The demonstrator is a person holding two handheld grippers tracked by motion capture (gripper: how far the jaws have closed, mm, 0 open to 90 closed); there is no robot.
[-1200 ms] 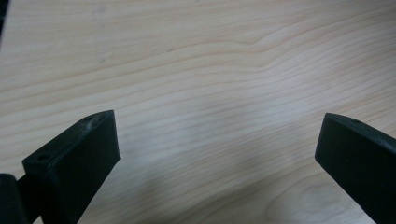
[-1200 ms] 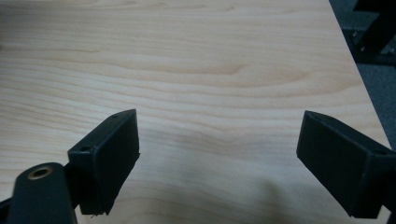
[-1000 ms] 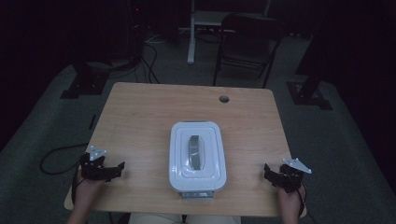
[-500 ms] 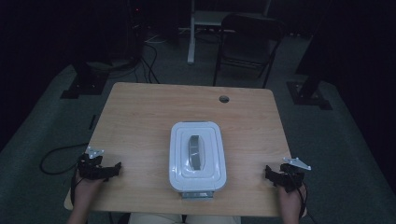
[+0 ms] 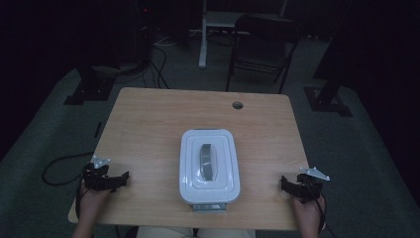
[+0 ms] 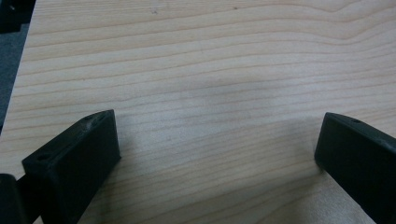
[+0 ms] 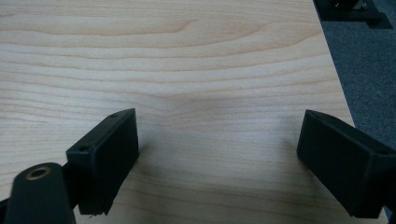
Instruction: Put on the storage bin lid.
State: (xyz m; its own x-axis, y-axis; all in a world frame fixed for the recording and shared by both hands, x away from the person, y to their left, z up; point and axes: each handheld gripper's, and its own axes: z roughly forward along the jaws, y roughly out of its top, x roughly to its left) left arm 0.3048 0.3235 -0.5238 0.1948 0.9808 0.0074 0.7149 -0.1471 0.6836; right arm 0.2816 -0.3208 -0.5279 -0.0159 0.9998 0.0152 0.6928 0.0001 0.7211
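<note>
Left gripper [image 5: 113, 179] now lower and farther toward table's [image 5: 148, 119] left near corner than one second ago; drift continues across both earlier pictures. Right gripper [image 5: 287, 184] likewise slightly nearer table's near edge, with smaller shift. Jaw spread of both appears unchanged, though dim high view makes this uncertain. Person's left hand [image 5: 91, 208] sits closer to bottom of high view.

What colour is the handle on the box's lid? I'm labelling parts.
Grey, a darker strip on the white lid; the handle shows best in the high view.
</note>
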